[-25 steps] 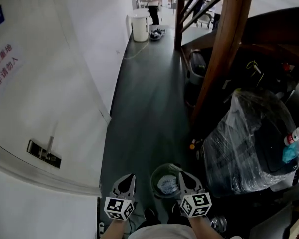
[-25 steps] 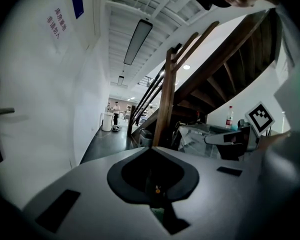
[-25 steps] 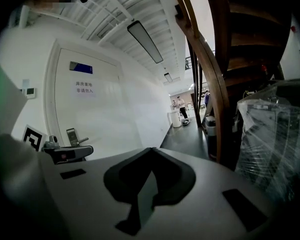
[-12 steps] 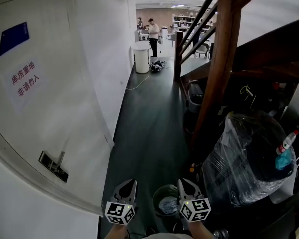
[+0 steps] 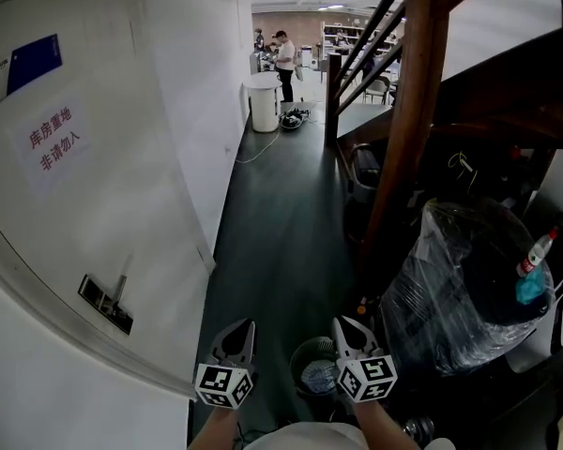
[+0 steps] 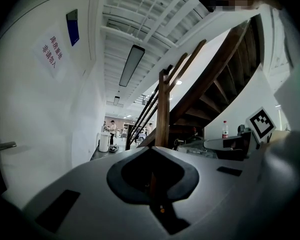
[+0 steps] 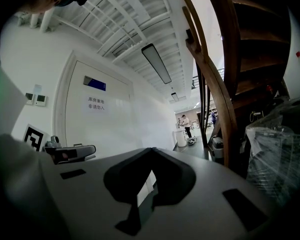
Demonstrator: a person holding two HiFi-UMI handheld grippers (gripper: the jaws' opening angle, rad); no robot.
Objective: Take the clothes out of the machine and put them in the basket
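Observation:
Both grippers are held level, side by side, at the bottom of the head view. My left gripper point(image 5: 245, 326) has its jaws together with nothing between them, and its tips meet in the left gripper view point(image 6: 152, 151). My right gripper point(image 5: 341, 323) is likewise shut and empty point(image 7: 151, 152). Between them and below, a small round green basket point(image 5: 300, 347) stands on the dark floor with something pale inside. No clothes and no washing machine show in any view.
A white door point(image 5: 84, 204) with a handle point(image 5: 107, 298) and a red-lettered sign point(image 5: 54, 137) fills the left. A wooden stair post point(image 5: 408, 111) and a plastic-wrapped bulky object point(image 5: 460, 289) crowd the right. Down the corridor stand a white bin point(image 5: 263, 106) and a person point(image 5: 284, 59).
Both grippers have risen together, still shut. The head view has lifted, showing more of the corridor and of the door's sign.

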